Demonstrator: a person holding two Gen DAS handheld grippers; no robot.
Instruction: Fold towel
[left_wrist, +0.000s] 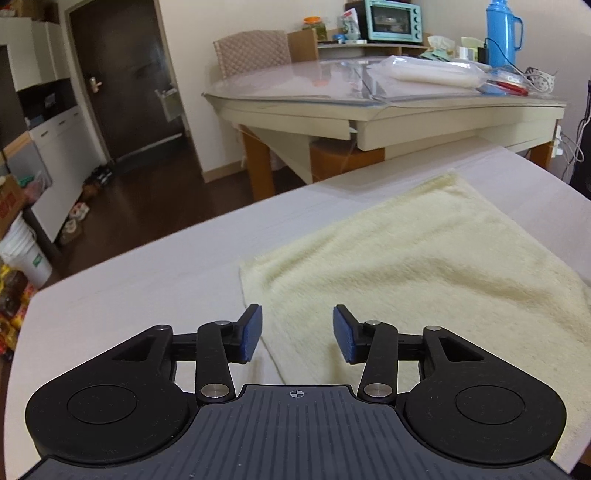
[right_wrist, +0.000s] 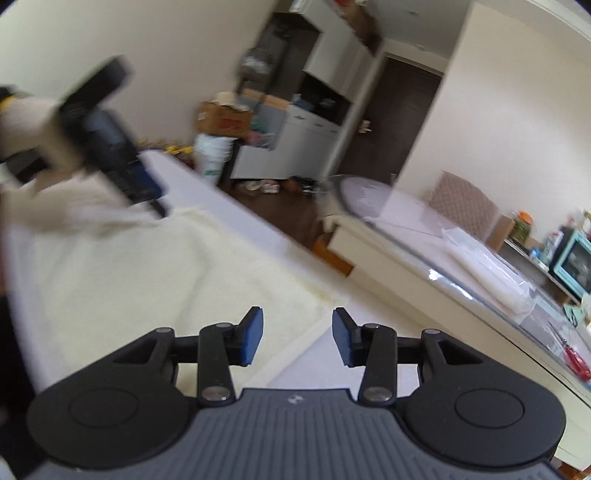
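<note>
Towel (left_wrist: 424, 258) lies flat on the surface (left_wrist: 147, 288); left tongs (left_wrist: 297, 334) and right tongs (right_wrist: 297, 336) gape half open, empty; a shallow pinch could slip off the edge

Likely home dining room: toaster oven (left_wrist: 394, 20), thermos (left_wrist: 503, 33), shoes by door (left_wrist: 125, 79).

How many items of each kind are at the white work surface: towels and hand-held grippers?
Pale yellow fluffy towel: 1
Black hand-held gripper with blue pads: 2, the left hand-held gripper and the right hand-held gripper
Total: 3
</note>
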